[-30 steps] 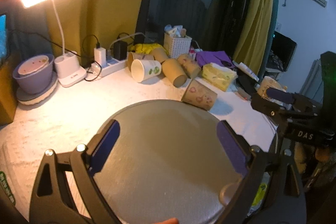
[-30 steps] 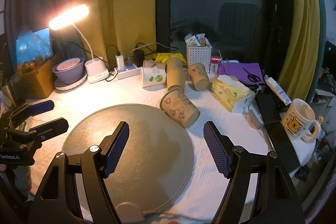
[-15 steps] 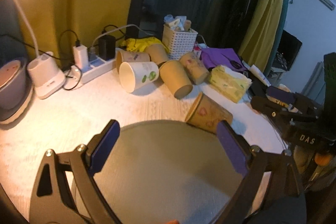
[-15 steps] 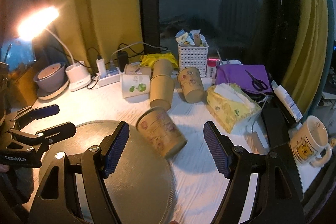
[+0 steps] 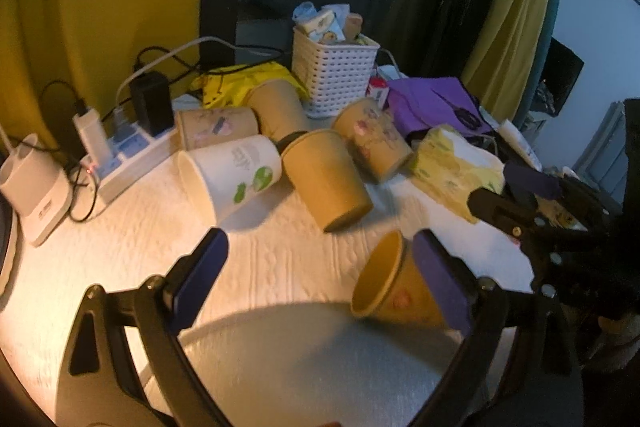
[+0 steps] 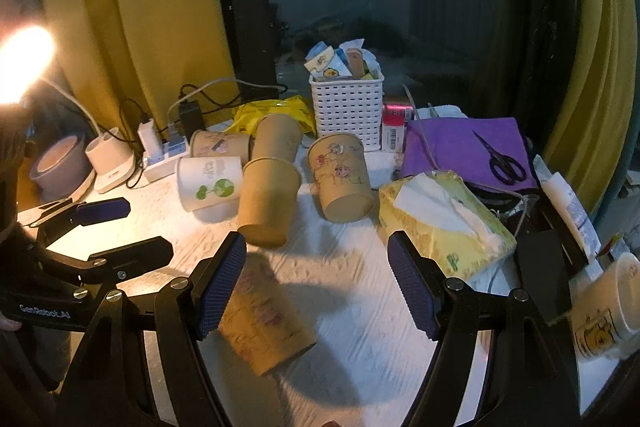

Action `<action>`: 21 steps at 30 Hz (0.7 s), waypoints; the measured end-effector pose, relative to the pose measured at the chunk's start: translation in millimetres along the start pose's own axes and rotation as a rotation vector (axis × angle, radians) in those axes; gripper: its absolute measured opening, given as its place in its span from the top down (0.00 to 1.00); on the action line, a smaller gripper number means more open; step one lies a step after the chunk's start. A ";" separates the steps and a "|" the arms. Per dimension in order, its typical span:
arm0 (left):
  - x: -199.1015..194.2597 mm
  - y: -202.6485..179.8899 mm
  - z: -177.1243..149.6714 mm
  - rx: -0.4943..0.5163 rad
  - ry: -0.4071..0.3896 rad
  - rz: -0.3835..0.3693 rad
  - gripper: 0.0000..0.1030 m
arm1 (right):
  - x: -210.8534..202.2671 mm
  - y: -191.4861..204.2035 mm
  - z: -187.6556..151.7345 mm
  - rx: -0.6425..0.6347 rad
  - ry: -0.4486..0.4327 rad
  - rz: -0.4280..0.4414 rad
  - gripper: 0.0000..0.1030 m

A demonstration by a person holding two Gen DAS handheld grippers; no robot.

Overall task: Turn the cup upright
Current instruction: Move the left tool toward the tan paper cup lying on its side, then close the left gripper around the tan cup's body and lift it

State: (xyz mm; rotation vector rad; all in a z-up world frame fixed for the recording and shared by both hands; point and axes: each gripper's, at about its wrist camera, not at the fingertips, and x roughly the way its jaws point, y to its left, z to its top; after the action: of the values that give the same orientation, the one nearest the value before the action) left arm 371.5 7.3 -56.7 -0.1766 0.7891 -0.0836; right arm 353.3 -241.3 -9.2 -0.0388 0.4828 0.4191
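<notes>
A brown patterned paper cup [image 5: 394, 287] lies on its side at the round grey mat's [image 5: 320, 359] far edge, its mouth facing left. My left gripper [image 5: 320, 267] is open, and its right finger [image 5: 440, 279] is right beside the cup. In the right wrist view the same cup [image 6: 266, 323] lies just behind the left finger [image 6: 220, 283] of my open right gripper [image 6: 316, 283]. Several more paper cups lie tipped over behind, among them a white one with green leaves [image 5: 232, 175] and a plain brown one [image 5: 328, 179].
A white basket [image 5: 334, 75], a power strip with chargers [image 5: 124, 155], a yellow tissue pack [image 6: 444, 223], a purple cloth with scissors [image 6: 460, 151] and a mug [image 6: 604, 311] crowd the back and right. A lamp base [image 5: 36, 195] stands at the left.
Both grippers have moved forward over the mat toward the cups. The fallen patterned cup now lies next to the left gripper's right finger and the right gripper's left finger.
</notes>
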 end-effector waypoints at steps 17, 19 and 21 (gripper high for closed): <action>105.4 -1.6 34.4 -0.085 0.193 -0.063 0.09 | 55.5 -45.9 14.1 0.068 0.057 0.047 0.26; 112.5 -2.2 33.7 -0.082 0.202 -0.068 0.16 | 57.8 -50.4 12.5 0.082 0.057 0.051 0.26; 120.5 -2.2 31.9 -0.081 0.231 -0.073 0.25 | 60.4 -52.6 10.8 0.093 0.060 0.054 0.26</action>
State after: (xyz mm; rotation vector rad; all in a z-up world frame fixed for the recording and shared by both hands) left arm 478.8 -7.7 -118.3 -0.2763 1.0174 -0.1429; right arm 427.6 -264.9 -30.5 0.0516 0.5634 0.4489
